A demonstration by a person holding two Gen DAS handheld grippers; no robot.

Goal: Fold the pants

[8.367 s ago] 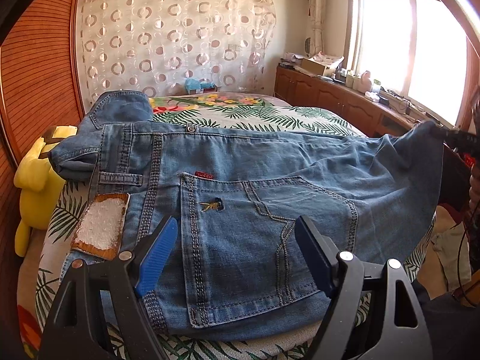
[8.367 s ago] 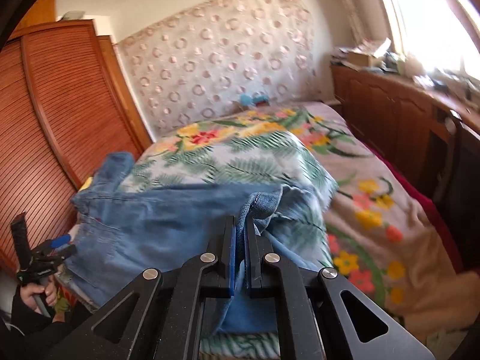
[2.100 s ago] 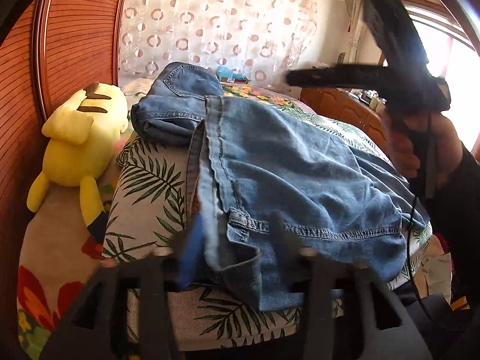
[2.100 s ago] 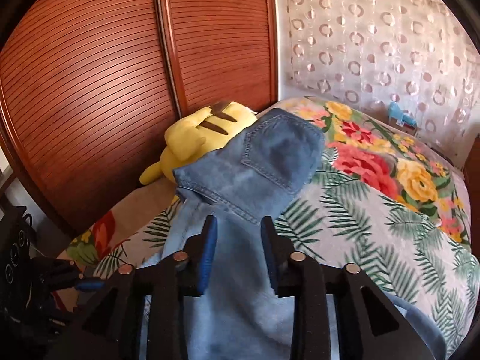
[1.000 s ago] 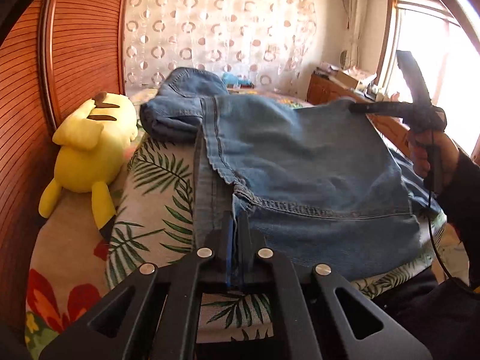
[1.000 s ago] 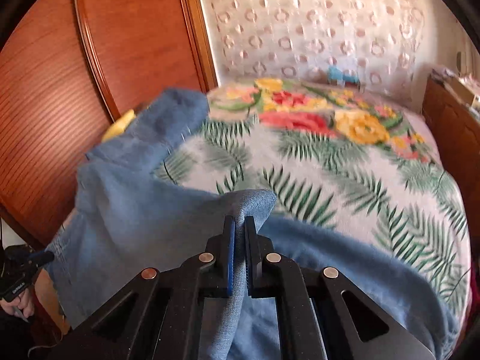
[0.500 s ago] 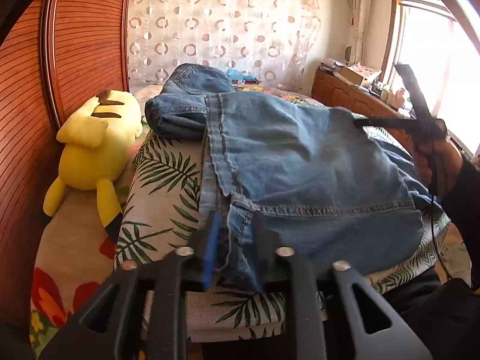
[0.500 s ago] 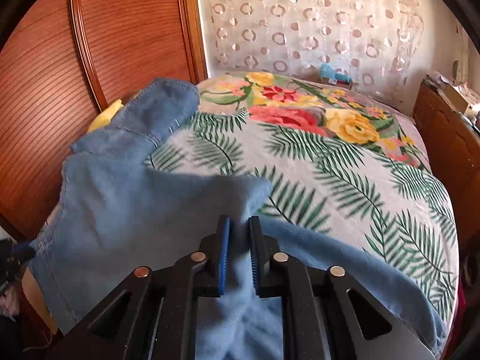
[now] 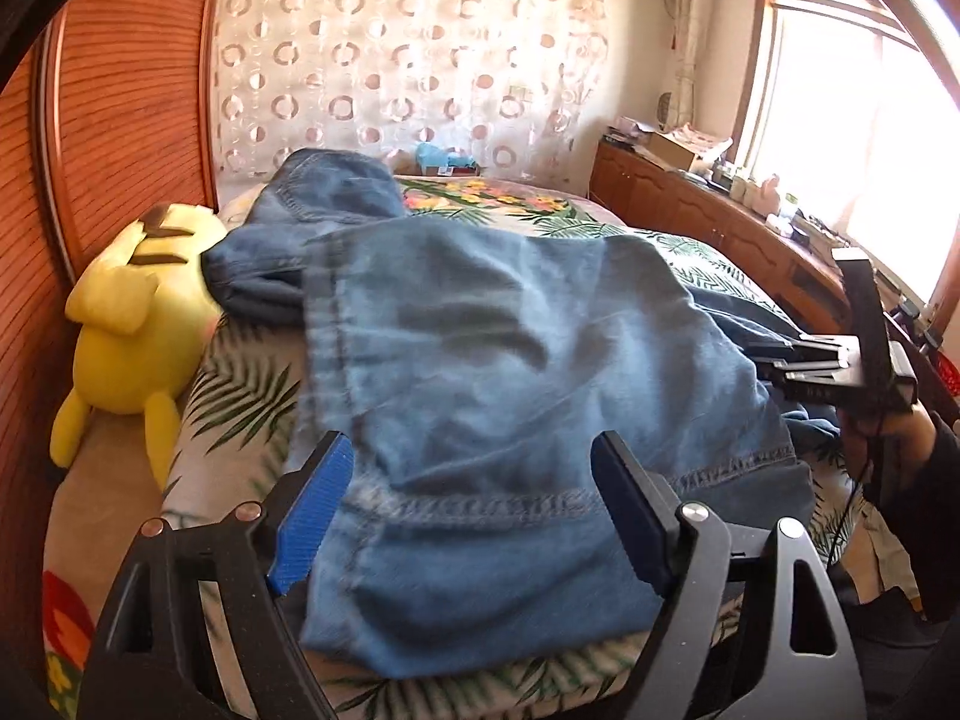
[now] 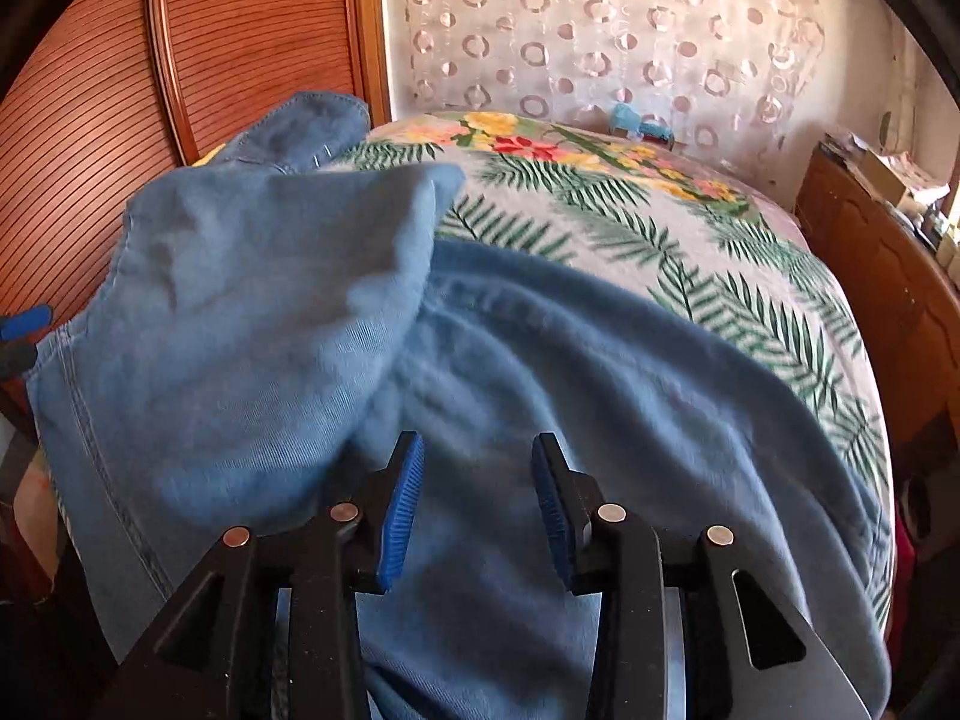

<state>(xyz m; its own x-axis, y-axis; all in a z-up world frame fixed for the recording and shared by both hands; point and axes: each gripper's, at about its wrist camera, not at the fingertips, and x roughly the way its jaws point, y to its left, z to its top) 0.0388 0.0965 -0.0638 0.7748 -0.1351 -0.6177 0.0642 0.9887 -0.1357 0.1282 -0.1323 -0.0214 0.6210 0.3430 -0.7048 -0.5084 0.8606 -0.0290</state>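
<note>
Blue denim pants [image 9: 480, 372] lie folded over on the leaf-print bed [image 9: 240, 384], the stitched hem [image 9: 480, 507] of the top layer nearest me. My left gripper [image 9: 474, 468] hovers over that hem, its jaws opening wide, and the denim lies loose below them. In the right wrist view the pants [image 10: 540, 390] fill the foreground, with a folded flap [image 10: 258, 312] on the left. My right gripper [image 10: 477, 468] has its jaws opening above the cloth, and its pads press on nothing. The right gripper [image 9: 774, 363] also shows at the right edge of the left wrist view.
A yellow plush toy [image 9: 132, 312] lies at the bed's left edge against a wooden sliding wardrobe [image 9: 120, 120]. A wooden sideboard [image 9: 720, 228] with clutter runs under the bright window on the right. A small blue toy [image 10: 636, 120] sits by the curtain at the bed's far end.
Both grippers were shut on the denim a second ago and have let go. The jaws have spread and the folded layer has dropped onto the pants. The right gripper has sunk toward the cloth.
</note>
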